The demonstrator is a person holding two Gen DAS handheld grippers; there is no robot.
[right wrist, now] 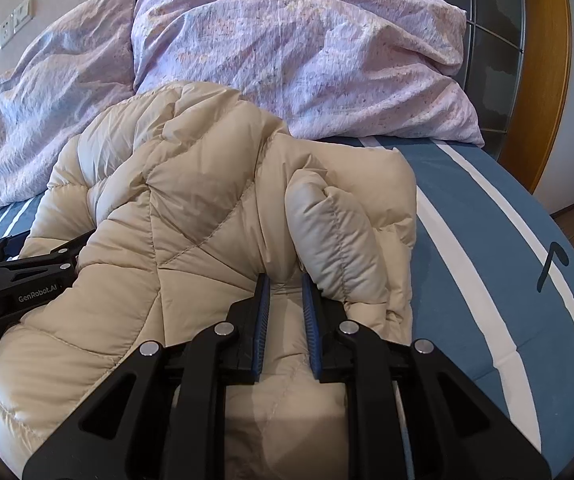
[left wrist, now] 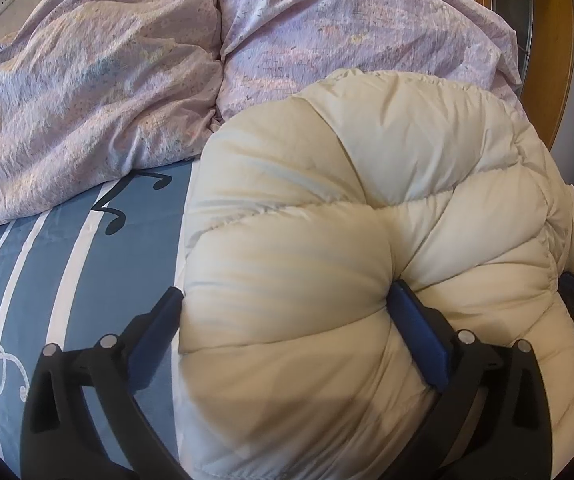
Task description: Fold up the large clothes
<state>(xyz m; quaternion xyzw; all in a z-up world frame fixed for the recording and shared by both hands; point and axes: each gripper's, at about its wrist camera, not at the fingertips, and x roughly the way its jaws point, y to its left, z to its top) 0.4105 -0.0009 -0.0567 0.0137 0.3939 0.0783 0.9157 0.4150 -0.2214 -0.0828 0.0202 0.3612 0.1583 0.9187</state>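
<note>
A cream quilted down jacket (left wrist: 367, 208) lies bunched on a blue striped bed sheet (left wrist: 47, 264). My left gripper (left wrist: 287, 300) has its jaws wide apart around a thick puffy fold of the jacket, both pads pressing into it. In the right wrist view the jacket (right wrist: 191, 216) fills the middle and left. My right gripper (right wrist: 285, 284) is nearly closed on a thin pinch of jacket fabric beside a puffy grey-cream fold (right wrist: 327, 232). The left gripper's body (right wrist: 15, 280) shows at the left edge, half under the jacket.
A crumpled lilac duvet (left wrist: 127, 80) and pillows (right wrist: 307, 52) lie across the bed behind the jacket. A wooden door frame (right wrist: 543, 80) stands at the right. Wall sockets (right wrist: 15, 20) are at upper left. The sheet (right wrist: 487, 260) extends right of the jacket.
</note>
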